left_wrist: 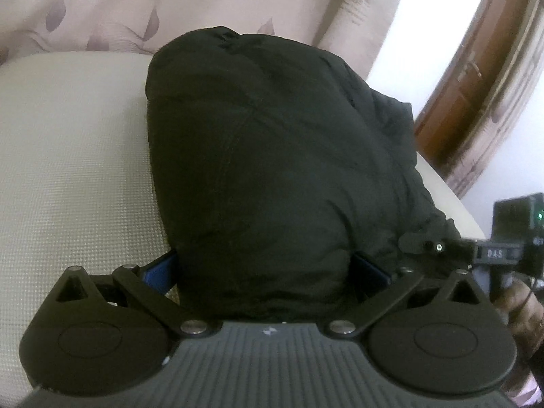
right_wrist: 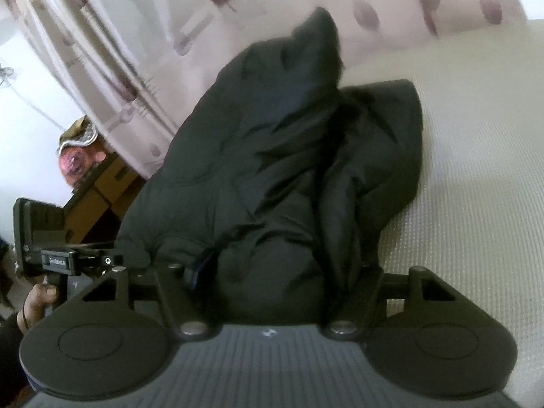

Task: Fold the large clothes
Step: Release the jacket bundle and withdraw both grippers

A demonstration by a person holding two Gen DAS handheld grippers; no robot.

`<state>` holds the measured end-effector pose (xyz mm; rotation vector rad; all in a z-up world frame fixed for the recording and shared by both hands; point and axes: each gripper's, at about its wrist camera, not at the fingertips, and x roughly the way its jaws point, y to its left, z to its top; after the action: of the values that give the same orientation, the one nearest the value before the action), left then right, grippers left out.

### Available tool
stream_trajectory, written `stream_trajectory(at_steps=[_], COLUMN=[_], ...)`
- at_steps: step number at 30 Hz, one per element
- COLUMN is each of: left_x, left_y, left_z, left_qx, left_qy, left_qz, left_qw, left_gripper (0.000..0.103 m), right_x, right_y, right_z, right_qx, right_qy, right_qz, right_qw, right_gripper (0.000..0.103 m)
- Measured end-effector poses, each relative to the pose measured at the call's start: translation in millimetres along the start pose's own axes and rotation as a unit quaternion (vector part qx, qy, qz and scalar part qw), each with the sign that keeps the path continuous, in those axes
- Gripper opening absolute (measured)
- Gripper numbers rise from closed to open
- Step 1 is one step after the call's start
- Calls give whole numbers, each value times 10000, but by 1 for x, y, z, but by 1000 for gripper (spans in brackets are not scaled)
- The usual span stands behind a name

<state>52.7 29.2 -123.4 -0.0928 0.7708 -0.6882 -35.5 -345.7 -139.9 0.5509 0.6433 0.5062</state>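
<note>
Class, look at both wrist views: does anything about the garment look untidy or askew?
Yes. The black padded jacket sits bunched on the cream textured mattress; in the right view one corner pokes up, and loose folds hang unevenly rather than lying flat.

Close wrist views (shared black garment (left_wrist: 272, 170))

Matte black left tongs (left_wrist: 265, 272) show blue pads (left_wrist: 159, 268), silver pivot screws and a ribbed grey housing; right tongs (right_wrist: 282, 272) match, round black discs flanking a small white logo.
</note>
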Motion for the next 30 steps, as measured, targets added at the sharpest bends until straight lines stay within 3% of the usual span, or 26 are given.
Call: stream_trajectory(at_steps=[6,11,15,20,23,25,28,30], left_x=[-2,-11,-35,-66,-81,-87,-101,-111], left_y=[-5,-19,-43,-76,-106,-124,-145,-152], left_z=[6,4,0,0,2,6,8,9], left_qx=[-44,20,310,632,821,932,1059,885], left_qy=[-44,-262,-678,-1245,-1817,-1937,-2145,-2329], left_qz=[198,621,1143,1811,2518,2867,2996,2881], left_qw=[9998,9977,9906,9735,9470,9336,9236,9246], left_gripper=[103,103,103,103,103,103,103,103], right_x=[2,-17,-36,-59,-69,-76,-84,-91], right_y=[6,44,73,94,116,127,140,146], right_z=[4,2,-8,-20,-25,-29,-29,-28], right_qx=[107,-484,-796,-1015,-1334,-1459,-1522,-1527], right_qy=[-119,-591,-1000,-1430,-1700,-1869,-1979,-2022], right_qz=[-275,-1171,-1757,-2015,-2153,-2129,-2064,-1943], right_qw=[9995,9902,9761,9637,9524,9479,9461,9476], right_gripper=[81,82,87,90,94,96,99,99])
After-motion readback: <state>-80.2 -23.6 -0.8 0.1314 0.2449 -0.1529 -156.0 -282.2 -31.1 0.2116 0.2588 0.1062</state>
